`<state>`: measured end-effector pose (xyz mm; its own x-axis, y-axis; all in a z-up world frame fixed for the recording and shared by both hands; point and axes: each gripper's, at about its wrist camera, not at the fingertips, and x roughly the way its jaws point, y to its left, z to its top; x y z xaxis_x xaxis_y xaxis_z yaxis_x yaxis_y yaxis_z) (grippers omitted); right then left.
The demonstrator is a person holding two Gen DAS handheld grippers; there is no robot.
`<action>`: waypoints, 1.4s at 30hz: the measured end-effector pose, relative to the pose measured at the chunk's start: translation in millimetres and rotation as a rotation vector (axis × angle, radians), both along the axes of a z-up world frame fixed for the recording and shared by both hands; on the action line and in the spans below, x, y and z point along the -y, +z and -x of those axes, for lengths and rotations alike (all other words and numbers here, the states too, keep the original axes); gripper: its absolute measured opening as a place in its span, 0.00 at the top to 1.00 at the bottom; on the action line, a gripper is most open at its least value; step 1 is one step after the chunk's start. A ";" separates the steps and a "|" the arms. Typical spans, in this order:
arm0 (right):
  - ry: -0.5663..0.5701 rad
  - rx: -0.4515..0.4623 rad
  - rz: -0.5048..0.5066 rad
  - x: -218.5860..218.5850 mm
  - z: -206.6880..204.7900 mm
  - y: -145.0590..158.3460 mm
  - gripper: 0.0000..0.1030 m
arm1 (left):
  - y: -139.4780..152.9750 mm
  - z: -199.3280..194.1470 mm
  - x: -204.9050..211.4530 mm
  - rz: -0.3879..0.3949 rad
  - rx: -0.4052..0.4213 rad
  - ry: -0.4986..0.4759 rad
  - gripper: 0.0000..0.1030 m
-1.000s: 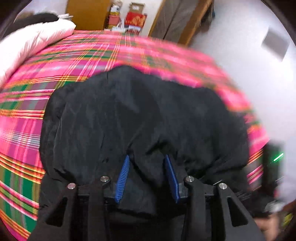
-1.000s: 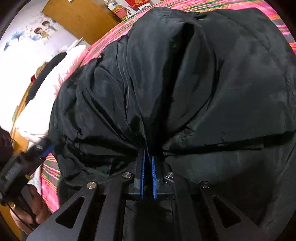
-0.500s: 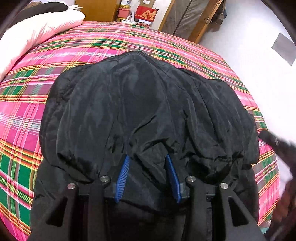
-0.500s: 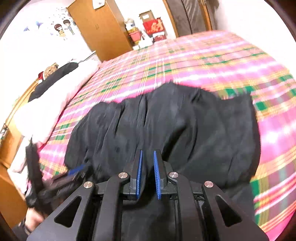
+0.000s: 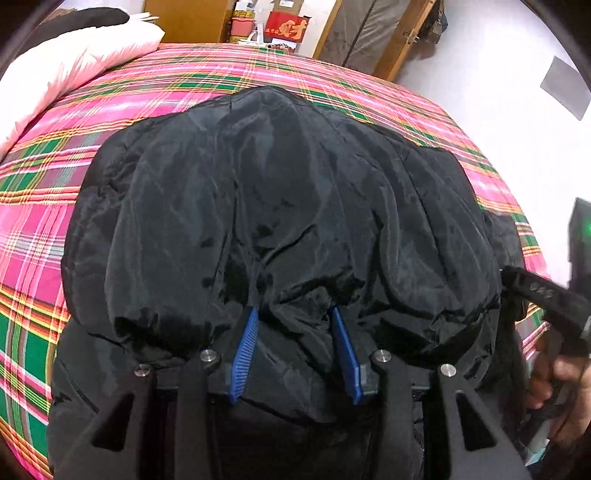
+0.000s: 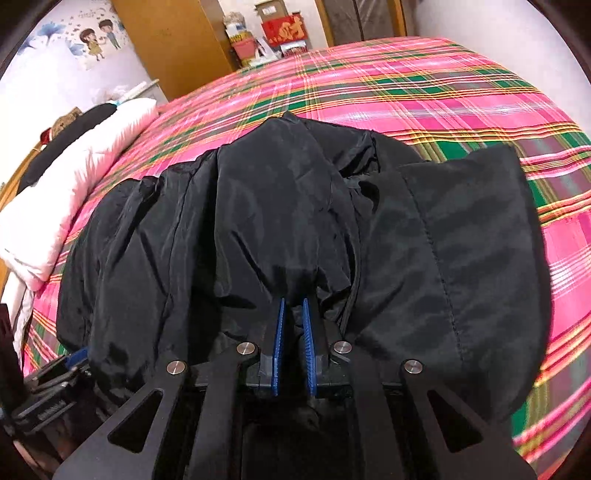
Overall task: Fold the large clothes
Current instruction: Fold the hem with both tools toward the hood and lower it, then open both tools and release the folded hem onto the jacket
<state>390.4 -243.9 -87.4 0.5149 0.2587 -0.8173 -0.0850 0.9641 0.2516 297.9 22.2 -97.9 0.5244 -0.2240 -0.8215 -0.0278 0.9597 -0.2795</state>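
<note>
A large black padded jacket (image 5: 277,192) lies bunched on a bed with a pink and green plaid cover (image 5: 44,229). My left gripper (image 5: 293,312) is shut on a thick wad of the jacket's near edge, which fills the space between its blue pads. In the right wrist view the jacket (image 6: 280,206) rises in a ridge that runs to my right gripper (image 6: 291,301). Its jaws are closing, nearly together, pinching a thin fold of the black fabric. The right gripper's body (image 5: 546,299) and the hand holding it show at the left view's right edge.
A white duvet (image 6: 74,184) with a dark garment on it lies along the bed's left side. Wooden cupboards (image 6: 173,40), red boxes (image 6: 284,31) and a door stand beyond the bed's far end. White floor (image 5: 498,96) lies to the right of the bed.
The right gripper has risen and pulled back, so more of the bed shows beyond the jacket. Its pads parted slightly, then narrowed again. The left gripper kept its hold and barely moved.
</note>
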 end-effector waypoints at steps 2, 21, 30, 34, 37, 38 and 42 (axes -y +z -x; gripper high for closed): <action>0.011 0.066 0.001 -2.4 15.2 27.9 0.90 | 9.7 0.3 -2.9 0.003 -0.006 0.006 0.57; 0.171 -0.043 -0.007 -59.8 45.5 -51.7 0.93 | -11.9 0.5 -4.3 -0.032 -0.027 -0.035 0.57; 0.160 -0.092 -0.017 -53.2 41.5 -41.1 0.95 | -11.1 1.1 -3.7 -0.030 -0.010 -0.015 0.57; 0.151 0.032 -0.035 -39.3 52.7 2.7 0.92 | 18.7 17.1 -9.7 -0.002 -0.010 -0.024 0.57; 0.104 0.126 -0.058 -18.6 49.0 29.9 0.92 | 43.8 24.6 -13.2 -0.056 0.089 -0.023 0.57; 0.081 0.147 -0.056 -11.8 42.1 35.3 0.92 | 48.8 24.2 -14.6 -0.082 0.117 -0.019 0.57; 0.005 0.127 -0.040 9.7 3.0 27.1 0.92 | 47.1 4.7 -34.1 -0.132 0.143 0.053 0.57</action>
